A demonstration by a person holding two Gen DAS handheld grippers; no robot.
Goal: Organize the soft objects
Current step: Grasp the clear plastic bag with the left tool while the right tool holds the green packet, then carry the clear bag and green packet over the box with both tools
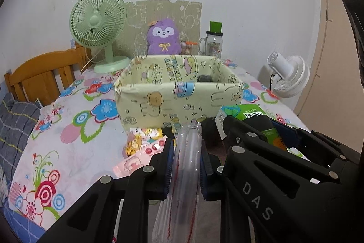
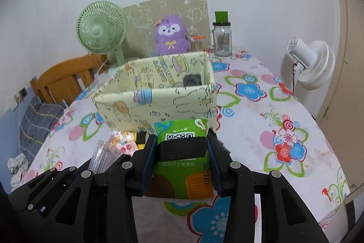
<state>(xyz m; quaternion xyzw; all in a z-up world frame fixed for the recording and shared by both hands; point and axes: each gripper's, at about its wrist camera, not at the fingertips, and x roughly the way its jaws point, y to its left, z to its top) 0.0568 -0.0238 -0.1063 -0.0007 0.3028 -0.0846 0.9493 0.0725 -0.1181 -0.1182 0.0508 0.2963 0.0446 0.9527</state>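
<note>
Left fingers point(image 1: 206, 161): clamped on a clear plastic packet point(image 1: 186, 163).
Right fingers point(image 2: 147, 163): pinching a green tissue pack point(image 2: 182, 152).
Ahead of both: yellow fabric box point(image 2: 159, 104).
Right view only: box's dark item point(image 2: 193, 80) shows clearly.

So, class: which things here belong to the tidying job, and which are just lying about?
Part of the job:
- clear packet in the left gripper
- green pack in the right gripper
- fabric box
- cartoon packets

Just lying about:
- green fan
- white fan
- glass jar
- purple plush
</note>
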